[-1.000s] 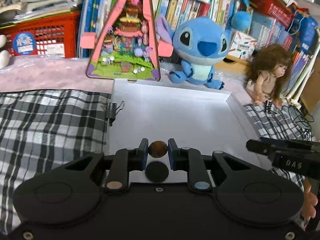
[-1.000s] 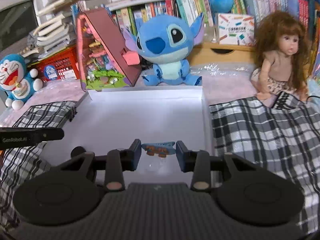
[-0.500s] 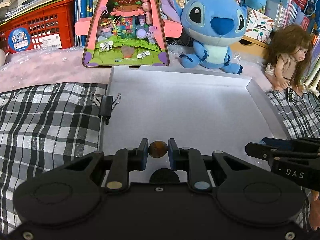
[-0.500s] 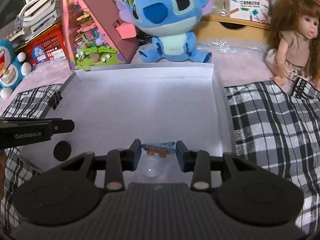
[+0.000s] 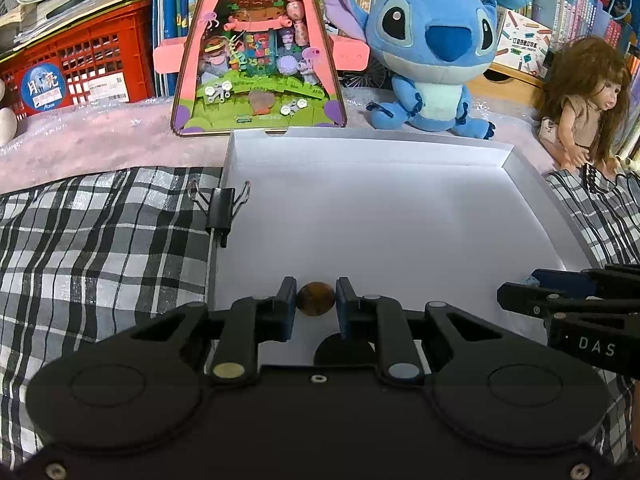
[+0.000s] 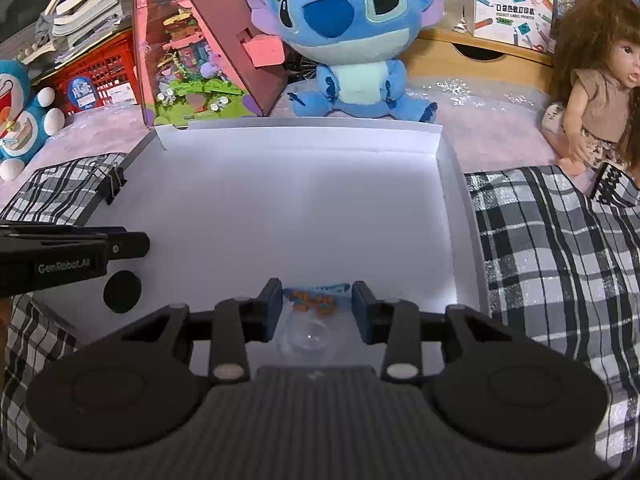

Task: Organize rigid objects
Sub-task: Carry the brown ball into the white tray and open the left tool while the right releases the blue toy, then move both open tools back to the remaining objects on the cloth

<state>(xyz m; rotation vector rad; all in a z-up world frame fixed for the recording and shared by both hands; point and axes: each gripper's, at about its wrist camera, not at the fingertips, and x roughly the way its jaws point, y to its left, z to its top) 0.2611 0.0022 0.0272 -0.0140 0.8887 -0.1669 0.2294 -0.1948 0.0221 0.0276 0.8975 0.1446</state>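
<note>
- Now, at your far left a red crate [image 5: 80, 68] stands under stacked books, and a checked cloth [image 5: 100, 240] covers the surface in front of it.
- A black binder clip [image 5: 219, 213] grips the left wall of the white tray [image 5: 400, 148], which lies open between the two stretches of checked cloth.
- Behind the tray's far wall a pink triangular playset [image 5: 260, 52] stands upright, with a blue plush toy [image 5: 432, 52] sitting just to its right.
- Your left gripper [image 5: 316, 304] is pinching a small brown ball [image 5: 315, 299], both pads pressed against its sides, low over the tray's near left part.
- A flat black disc [image 6: 122, 291] lies on the tray floor just beneath that gripper, close to the left wall.
- Your right gripper [image 6: 316, 310] sits over the near right part of the tray. Its pads bracket a blue clip with orange bits [image 6: 314, 300], and you cannot tell from either view whether they actually touch its ends.
- A clear plastic dome [image 6: 306, 342] lies on the tray floor just below the right gripper's fingers.
- The two grippers are side by side over the tray's near edge, apart from one another.
- At your far right a doll with brown hair [image 5: 588, 100] sits beside the tray, at the edge of the checked cloth.
</note>
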